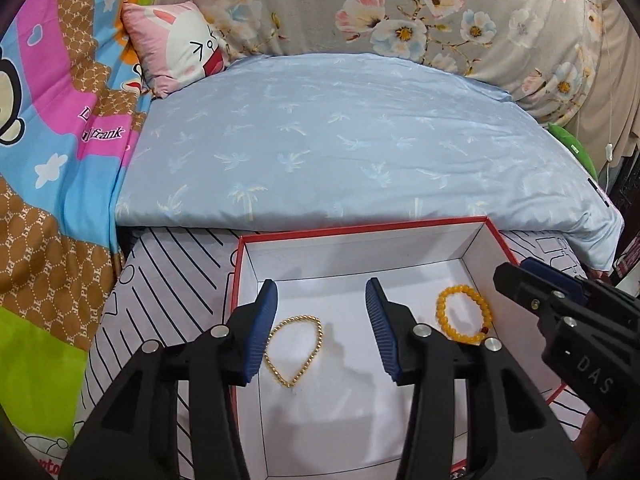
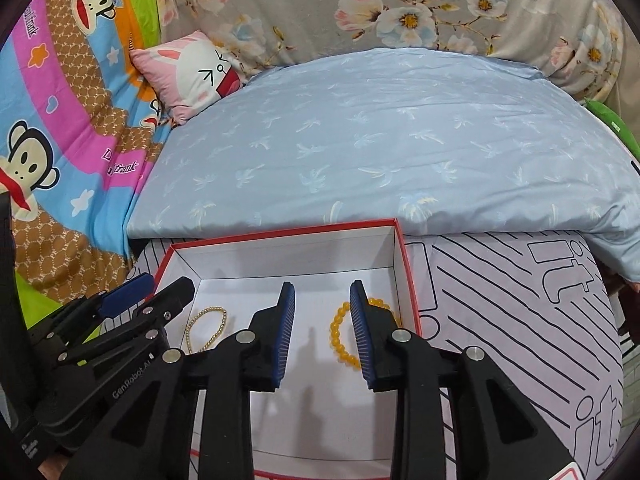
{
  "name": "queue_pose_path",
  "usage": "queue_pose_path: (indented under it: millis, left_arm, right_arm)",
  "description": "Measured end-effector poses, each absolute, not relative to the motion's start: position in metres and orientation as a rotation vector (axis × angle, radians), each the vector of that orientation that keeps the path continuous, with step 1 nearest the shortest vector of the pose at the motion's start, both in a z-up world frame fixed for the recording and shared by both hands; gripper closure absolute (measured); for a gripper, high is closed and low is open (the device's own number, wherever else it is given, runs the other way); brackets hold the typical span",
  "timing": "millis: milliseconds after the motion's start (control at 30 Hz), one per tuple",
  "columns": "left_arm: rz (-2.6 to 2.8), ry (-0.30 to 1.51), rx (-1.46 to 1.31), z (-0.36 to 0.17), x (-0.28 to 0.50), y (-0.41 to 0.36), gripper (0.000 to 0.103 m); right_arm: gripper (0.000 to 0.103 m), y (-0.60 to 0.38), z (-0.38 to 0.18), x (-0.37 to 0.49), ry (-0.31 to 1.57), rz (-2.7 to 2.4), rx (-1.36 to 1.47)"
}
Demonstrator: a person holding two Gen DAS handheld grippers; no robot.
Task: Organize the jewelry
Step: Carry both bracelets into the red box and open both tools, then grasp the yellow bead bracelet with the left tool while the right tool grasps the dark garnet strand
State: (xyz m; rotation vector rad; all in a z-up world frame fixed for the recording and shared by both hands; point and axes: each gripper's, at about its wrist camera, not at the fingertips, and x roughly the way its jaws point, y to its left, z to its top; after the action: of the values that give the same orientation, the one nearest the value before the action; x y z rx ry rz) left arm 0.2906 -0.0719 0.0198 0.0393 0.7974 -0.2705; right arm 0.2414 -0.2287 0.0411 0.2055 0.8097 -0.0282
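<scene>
Inside the red-rimmed box [image 1: 494, 236] now: gold chain [image 1: 294, 350] between the gaping, empty left gripper [image 1: 322, 332], amber bead bracelet [image 2: 340, 336] just beside the narrower, empty right gripper [image 2: 322, 334]. Possibly touching its pad; hard to tell. Risk: snagging either piece, dragging it out.

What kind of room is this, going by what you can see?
Most likely a bedroom, with the work done on a bed. A light blue quilt is spread out, a pink cartoon pillow leans against floral bedding, and the red-edged box rests on a printed sheet.
</scene>
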Motion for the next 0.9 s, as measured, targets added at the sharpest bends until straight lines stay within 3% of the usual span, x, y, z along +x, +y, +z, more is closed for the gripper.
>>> queue_pose_path:
  millis: [600, 900]
  left_arm:
    - [-0.248, 0.797, 0.054, 0.013, 0.227, -0.055, 0.059]
    - [-0.235, 0.836, 0.057, -0.004, 0.211, -0.046, 0.059]
  right_arm:
    - [0.075, -0.220, 0.013, 0.177, 0.869, -0.039, 0.195]
    - [0.080, -0.209, 0.011, 0.157, 0.873, -0.054, 0.156]
